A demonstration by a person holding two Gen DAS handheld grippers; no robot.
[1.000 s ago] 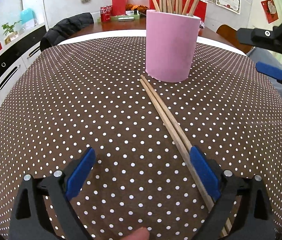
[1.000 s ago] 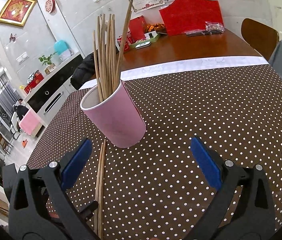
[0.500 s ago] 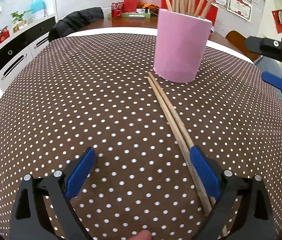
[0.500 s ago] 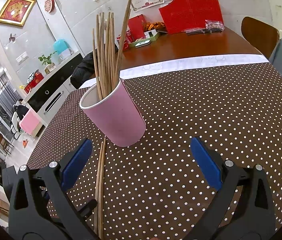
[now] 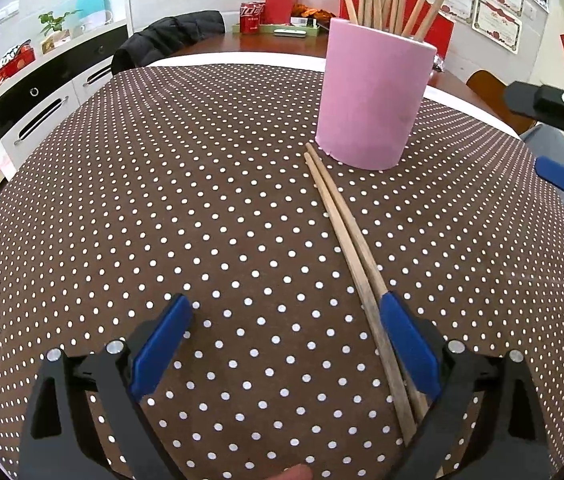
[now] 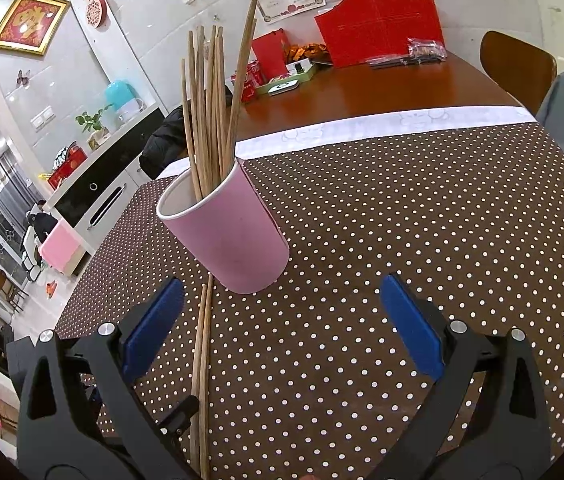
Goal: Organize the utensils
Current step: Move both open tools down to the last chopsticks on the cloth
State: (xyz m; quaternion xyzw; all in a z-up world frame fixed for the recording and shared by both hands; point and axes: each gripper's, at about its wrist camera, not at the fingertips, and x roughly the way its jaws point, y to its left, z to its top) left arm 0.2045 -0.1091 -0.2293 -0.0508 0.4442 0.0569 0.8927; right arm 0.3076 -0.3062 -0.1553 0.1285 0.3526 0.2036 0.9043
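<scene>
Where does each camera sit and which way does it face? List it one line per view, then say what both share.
Left wrist: low over the dotted tablecloth, facing the pink cup; the open left gripper shows, the right gripper at the edge.
Right wrist: higher, facing the cup and the wall; the open right gripper shows.
Shared: the cup, the tablecloth and the two loose chopsticks.

L gripper (image 5: 284, 322) & R gripper (image 6: 282, 304): fingers wide apart, seemingly empty.
</scene>
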